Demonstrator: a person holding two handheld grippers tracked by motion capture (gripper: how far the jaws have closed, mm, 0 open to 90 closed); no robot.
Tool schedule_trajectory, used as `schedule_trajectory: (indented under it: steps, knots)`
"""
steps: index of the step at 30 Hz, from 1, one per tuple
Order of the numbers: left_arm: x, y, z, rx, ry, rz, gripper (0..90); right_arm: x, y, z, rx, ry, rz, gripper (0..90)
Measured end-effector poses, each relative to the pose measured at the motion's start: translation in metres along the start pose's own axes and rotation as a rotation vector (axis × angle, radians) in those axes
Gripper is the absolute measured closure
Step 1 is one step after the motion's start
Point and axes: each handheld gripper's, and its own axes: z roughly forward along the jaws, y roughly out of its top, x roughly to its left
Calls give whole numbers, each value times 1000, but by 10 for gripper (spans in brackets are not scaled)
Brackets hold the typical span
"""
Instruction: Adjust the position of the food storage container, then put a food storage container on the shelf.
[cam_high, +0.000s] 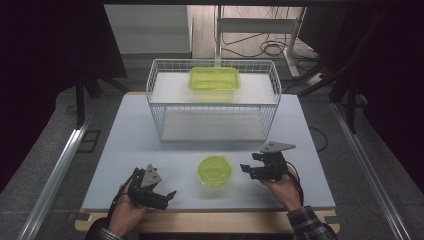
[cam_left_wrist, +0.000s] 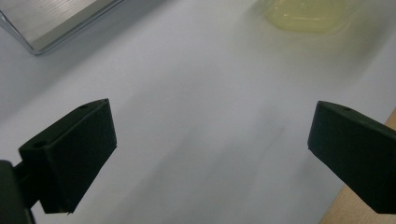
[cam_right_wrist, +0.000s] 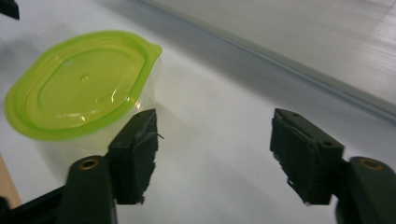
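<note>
The small lidded container stands free near the surface's front edge, likely just set down. Beside it the right gripper has its jaws parted and empty; the left gripper idles, jaws wide, toward the front-left corner.

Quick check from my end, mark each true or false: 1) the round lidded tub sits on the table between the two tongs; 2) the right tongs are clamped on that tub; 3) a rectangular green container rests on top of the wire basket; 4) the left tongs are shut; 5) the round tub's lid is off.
1) True: the round tub stands on the table between the left tongs and the right tongs.
2) False: their jaws stand apart, nothing between them; the tub is beside them.
3) True: the rectangular container sits atop the wire basket.
4) False: open over bare table.
5) False: the green lid is on.
</note>
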Motion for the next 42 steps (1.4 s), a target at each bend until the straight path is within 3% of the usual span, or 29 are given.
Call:
schedule_trajectory:
  steps: [8,16,23,32,38,42]
  knots:
    - [0,0,1,4,-1,15,6,3,-12,1,-4,6,-15,115]
    - [-1,-1,1,4,-3,18,6,3,-12,3,-13,43,18,39]
    - [-2,0,3,15,-10,25,7,2,-8,5,3,45,32,70]
    - [-2,0,4,28,-6,34,8,9,10,11,24,119,73,42]
    - [-2,0,5,38,-5,37,8,12,19,20,81,151,111,124]
    - [-2,-1,4,40,-5,37,9,10,24,23,65,187,141,219]
